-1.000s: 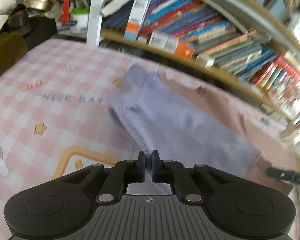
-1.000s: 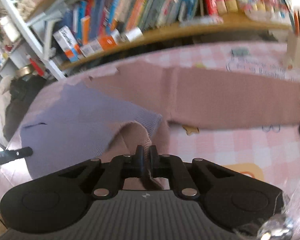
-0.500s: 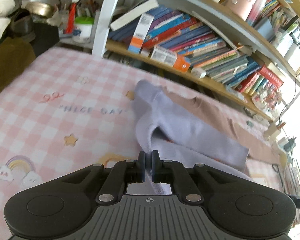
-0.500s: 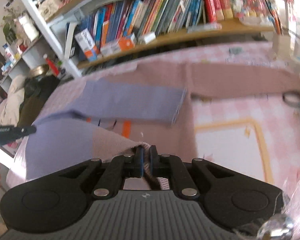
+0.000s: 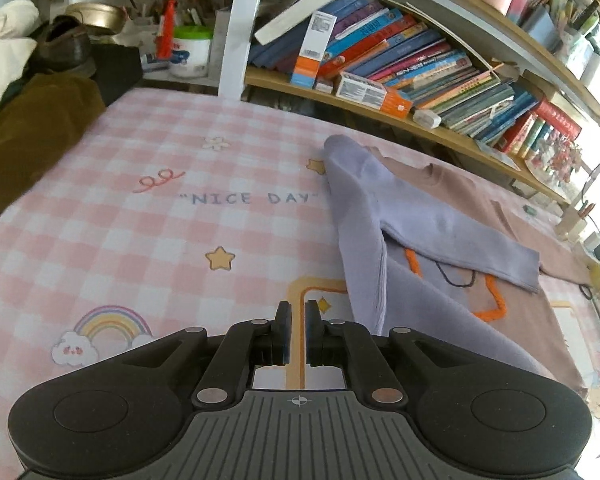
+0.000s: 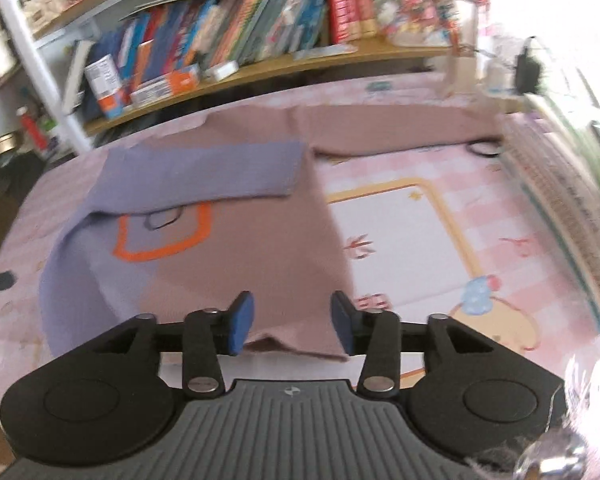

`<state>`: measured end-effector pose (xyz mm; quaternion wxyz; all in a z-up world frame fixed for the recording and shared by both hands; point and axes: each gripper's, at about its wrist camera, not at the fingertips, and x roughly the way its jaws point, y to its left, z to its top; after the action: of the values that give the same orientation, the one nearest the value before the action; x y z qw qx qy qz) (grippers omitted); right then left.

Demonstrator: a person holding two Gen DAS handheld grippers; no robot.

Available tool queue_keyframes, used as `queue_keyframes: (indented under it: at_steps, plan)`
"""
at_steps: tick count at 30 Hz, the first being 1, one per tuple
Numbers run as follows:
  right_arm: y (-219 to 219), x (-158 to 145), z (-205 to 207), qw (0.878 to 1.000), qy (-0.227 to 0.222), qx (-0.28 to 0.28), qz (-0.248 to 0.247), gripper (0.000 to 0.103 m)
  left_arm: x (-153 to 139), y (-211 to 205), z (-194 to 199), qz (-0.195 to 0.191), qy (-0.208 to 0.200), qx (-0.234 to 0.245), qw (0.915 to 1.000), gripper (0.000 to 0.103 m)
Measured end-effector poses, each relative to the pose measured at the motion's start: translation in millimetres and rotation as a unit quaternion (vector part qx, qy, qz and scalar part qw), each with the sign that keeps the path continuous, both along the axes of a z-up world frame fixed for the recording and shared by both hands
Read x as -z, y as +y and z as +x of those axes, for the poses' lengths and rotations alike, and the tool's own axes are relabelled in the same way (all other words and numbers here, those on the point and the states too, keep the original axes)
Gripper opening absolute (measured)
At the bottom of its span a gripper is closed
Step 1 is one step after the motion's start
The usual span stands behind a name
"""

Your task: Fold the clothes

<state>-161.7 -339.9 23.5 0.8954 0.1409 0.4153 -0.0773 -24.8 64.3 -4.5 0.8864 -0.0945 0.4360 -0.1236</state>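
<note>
On the left, left tongs [image 5: 297, 330] nearly pinched together, only a slit between the pads, nothing caught there; bare checked cloth of the desk [image 5: 148, 224] showing through the slit. Just right of those tongs, the folded lilac edge of the sweater [image 5: 416, 304], running away and slightly leftward toward the bookshelf [image 5: 400, 80]. Lilac sleeve [image 5: 452, 236] laid across the chest, over the orange-outlined motif, cuff pointing right. Beyond, the brown sleeve stretched out rightward along the far edge of the desk.

Further right, right tongs [image 6: 291, 330] spread wide, gripping nothing, hanging directly over the brown hem of the sweater [image 6: 236, 248], which lies between the two pads. Long axis of the body from that hem straight ahead to the collar. Brown sleeve [image 6: 400, 128] lying crosswise, ahead and to the right; right tongs judged clearly the nearer to it, left tongs well apart across the whole garment.
</note>
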Motion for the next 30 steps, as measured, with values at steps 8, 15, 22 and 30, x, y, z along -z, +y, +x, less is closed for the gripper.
queue_keyframes:
  at_steps: [8,15,22,30]
  plan:
    - [-32,26,7,0.997,0.035,0.063,0.042,0.046,11,-1,-10,-0.019,0.02,0.015,0.9995,0.046]
    - [-51,46,17,0.992,0.048,0.082,0.079,0.046,12,-22,-14,-0.027,0.025,0.033,0.9988,0.046]
    - [-38,56,30,0.994,0.062,0.049,0.073,0.037,28,-44,-10,0.016,0.055,0.026,0.998,0.041]
    - [-37,40,29,0.997,0.036,0.025,0.066,0.004,11,-19,-13,-0.07,0.054,0.017,0.9959,0.004]
